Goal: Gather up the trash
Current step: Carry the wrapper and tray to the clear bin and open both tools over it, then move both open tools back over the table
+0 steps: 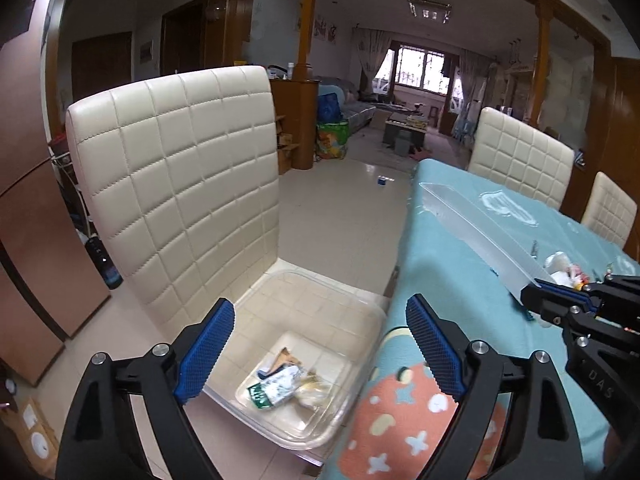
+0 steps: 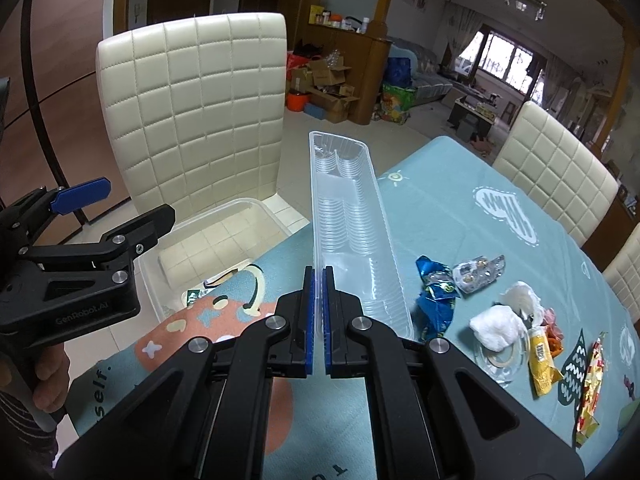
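Now the left gripper (image 1: 320,354), fingers spread wide and empty, hovers over the clear plastic bin (image 1: 340,364) on the cream quilted chair (image 1: 176,176). At three o'clock, the right gripper (image 2: 319,320) pinches the near rim of the long clear plastic tray (image 2: 352,216). Best to swing it toward nine o'clock, clearing the teal tablecloth (image 2: 440,216) edge, lowering its far end first; wrappers (image 2: 436,300) remain at four o'clock.

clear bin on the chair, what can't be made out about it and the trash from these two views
- Clear bin, right wrist view: the table edge and left gripper hide its bottom, so most contents are unseen.
- Bin contents, left wrist view: wrapper print too small to read.
- Plastic tray, left wrist view: seen edge-on, its inside is hidden.
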### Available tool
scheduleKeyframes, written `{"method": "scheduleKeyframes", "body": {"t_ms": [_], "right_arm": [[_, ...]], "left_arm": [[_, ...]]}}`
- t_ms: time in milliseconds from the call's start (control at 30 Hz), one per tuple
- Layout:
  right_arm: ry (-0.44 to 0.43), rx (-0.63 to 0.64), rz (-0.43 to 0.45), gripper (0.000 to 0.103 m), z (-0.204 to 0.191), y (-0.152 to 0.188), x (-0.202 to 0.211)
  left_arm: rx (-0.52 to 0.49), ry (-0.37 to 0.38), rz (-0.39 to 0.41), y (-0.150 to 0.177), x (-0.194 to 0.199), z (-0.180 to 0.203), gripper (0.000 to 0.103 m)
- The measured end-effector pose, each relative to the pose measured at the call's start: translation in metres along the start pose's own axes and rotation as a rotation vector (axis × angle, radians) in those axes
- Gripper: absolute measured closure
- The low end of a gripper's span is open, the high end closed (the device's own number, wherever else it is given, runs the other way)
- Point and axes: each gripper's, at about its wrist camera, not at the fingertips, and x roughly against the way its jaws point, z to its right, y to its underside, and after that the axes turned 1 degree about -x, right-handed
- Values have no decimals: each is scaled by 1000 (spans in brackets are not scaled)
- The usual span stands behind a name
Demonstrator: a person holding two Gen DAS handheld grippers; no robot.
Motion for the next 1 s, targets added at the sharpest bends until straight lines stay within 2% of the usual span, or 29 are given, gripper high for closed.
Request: {"method": "scheduleKeyframes", "body": {"t_ms": [233, 400, 533, 800, 1000], "right_arm": [[-38, 53, -12, 99, -20, -7, -14], [-72, 91, -16, 97, -36, -10, -20], [-66, 105, -24, 97, -44, -12, -23], [-20, 40, -81, 97, -26, -7, -32], [-5, -33, -61, 96, -1, 1, -20]], "left_arm": [[5, -53, -15, 6, -4, -16, 18], [25, -47, -32, 14, -4, -29, 18], [42, -63, -48, 17, -6, -37, 18], [29, -38, -39, 17, 2, -27, 18], [-17, -16, -30, 16, 8, -8, 17]]}}
